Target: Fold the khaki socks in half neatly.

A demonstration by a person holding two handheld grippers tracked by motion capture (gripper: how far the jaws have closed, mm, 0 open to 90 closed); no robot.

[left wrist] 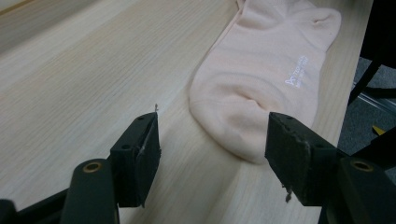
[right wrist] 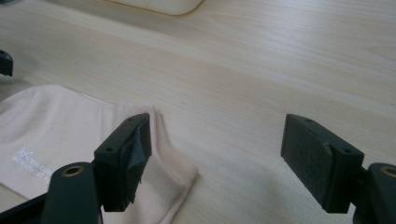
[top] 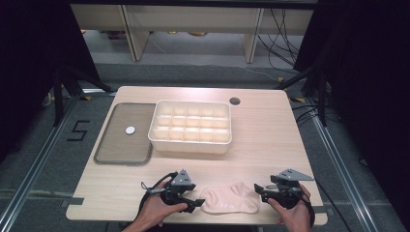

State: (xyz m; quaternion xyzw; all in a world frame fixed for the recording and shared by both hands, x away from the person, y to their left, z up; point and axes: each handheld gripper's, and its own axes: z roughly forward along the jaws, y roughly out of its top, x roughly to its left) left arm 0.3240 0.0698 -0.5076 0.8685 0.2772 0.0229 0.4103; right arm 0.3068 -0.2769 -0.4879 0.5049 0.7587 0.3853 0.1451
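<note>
The sock [top: 229, 199] lies flat along the table's [top: 270, 140] near edge, its long axis running between the left gripper [top: 192, 203] and right gripper [top: 259, 190], both with jaws spread and empty at opposite ends.

This looks like a lab or recording workspace. The pale wooden tabletop [top: 270, 130] stands on grey carpet between black curtains [top: 29, 63] at nine and three o'clock, with dark stand legs [top: 65, 84] beside them. Loose cables [top: 283, 34] trail on the floor at one o'clock, office desk legs [top: 135, 34] stand at twelve, and a taped "5" [top: 78, 130] marks the floor at nine.
</note>
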